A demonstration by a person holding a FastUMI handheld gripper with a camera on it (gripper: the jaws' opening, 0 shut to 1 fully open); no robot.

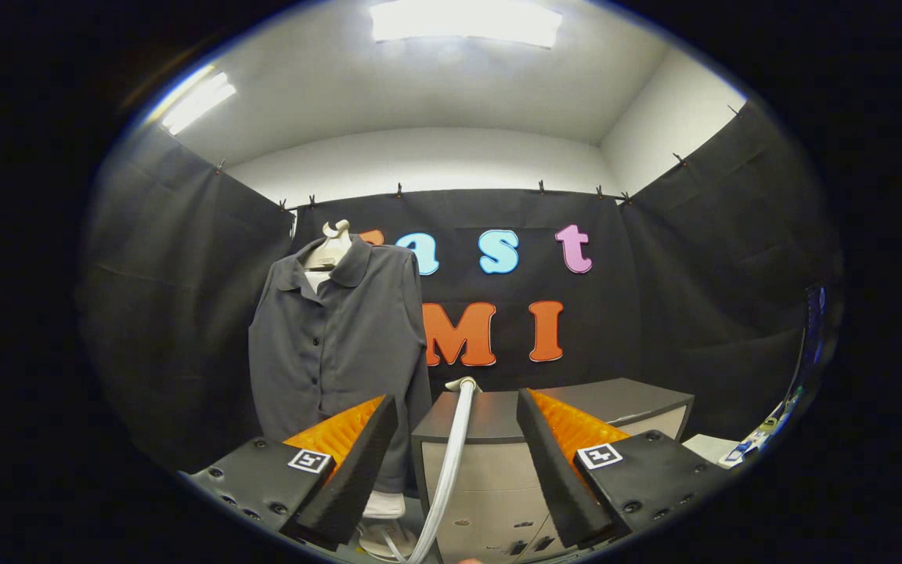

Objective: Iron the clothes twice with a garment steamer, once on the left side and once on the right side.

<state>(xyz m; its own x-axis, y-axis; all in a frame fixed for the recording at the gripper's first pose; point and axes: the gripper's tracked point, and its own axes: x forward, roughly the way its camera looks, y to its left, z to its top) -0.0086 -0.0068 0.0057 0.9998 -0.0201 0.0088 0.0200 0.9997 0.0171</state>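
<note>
Two tool (457, 407) fingers apart; ribbed steamer hose (451, 454) between.

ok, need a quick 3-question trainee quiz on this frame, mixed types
1. True or false: the claw is shut on the white hose.
2. Multiple choice: the grey button-up shirt hangs
A. over the cabinet
B. on a mannequin bust, beside the cabinet
C. between the fingers
3. Fill in: the hose runs up between the fingers to the top of the grey ____.

Key
1. False: the claw is open and neither finger presses on the hose.
2. B
3. cabinet
</note>
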